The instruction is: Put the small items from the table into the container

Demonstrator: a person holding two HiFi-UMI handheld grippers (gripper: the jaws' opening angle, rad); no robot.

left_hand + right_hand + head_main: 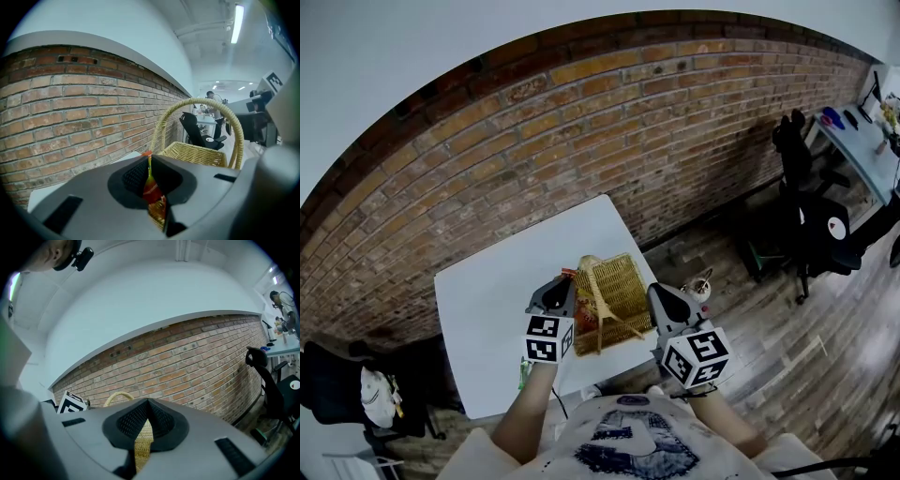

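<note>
**White table by the brick wall: both your grippers are clamped down**

So you're at a white table (487, 309) pushed up against a long brick wall (581, 141), wood floor off to the side with a black office chair (811, 225) further back.

Left gripper (150, 180) first: the jaws are pinched nearly all the way together on a thin red-and-orange packet (151, 192). It stands on edge in the slot between the pads, with the lower end hanging out below. Just past the fingertips you can see the wicker basket (194, 153) and its arched handle (197, 105). From the head view, that gripper (555, 298) sits right at the basket's left side.

Right gripper (147, 420): its jaws are closed too, on a strip of straw-coloured weave (143, 446). It looks like the basket's own rim, since the head view puts that gripper (661, 300) right at the basket's right edge.

The basket (623, 286) itself sits on the table's near right part, between your two grippers.
</note>
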